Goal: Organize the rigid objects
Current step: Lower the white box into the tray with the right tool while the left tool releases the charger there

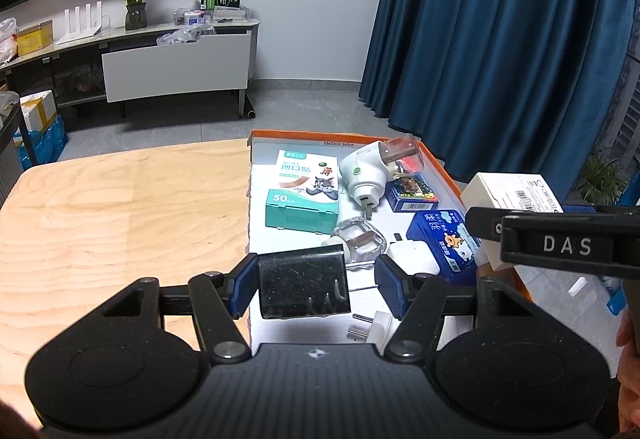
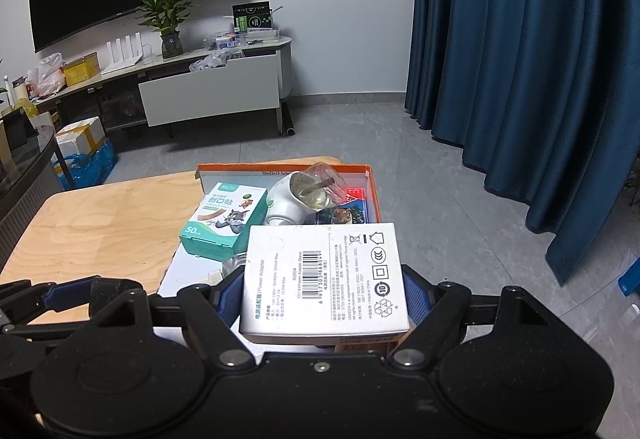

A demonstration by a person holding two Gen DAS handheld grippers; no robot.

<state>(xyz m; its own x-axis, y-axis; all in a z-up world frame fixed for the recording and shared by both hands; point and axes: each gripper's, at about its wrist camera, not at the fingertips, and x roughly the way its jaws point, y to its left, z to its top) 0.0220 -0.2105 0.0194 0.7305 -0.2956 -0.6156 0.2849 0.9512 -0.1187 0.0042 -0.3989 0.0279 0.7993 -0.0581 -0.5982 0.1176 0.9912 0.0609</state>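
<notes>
In the left wrist view, my left claw (image 1: 316,289) sits low in the centre of the frame, about half open, with a black glossy block (image 1: 302,285) between its blue pads. The left pad presses its side. On the right I see a gap between block and pad, so I cannot say the grip is firm on both faces. I judge I hold it above the near end of the orange-rimmed tray (image 1: 440,163) because that is where it goes. The tray lies on the right part of the wooden table (image 1: 120,207) and already keeps a green plaster box (image 1: 304,195), a white plug-in vaporiser (image 1: 368,175) lying tilted, a small blue card box (image 1: 414,195), a blue tissue pack (image 1: 440,235) and a clear plug (image 1: 360,239). My own frame hides the tray's near edge and what lies under the block. At the right edge the other claw cuts in, covering the tray's right rim.

In the right wrist view, my right claw (image 2: 324,299) stands wide, both pads closed on the sides of a white adapter box (image 2: 324,279), label up, in the lower middle of the frame. It hangs over the tray's near right part, I think waiting for a free spot. The box blocks most of the tray behind it; only the plaster box and the vaporiser show above it. The box's underside is out of sight, so whether it rests on anything I cannot tell.
</notes>
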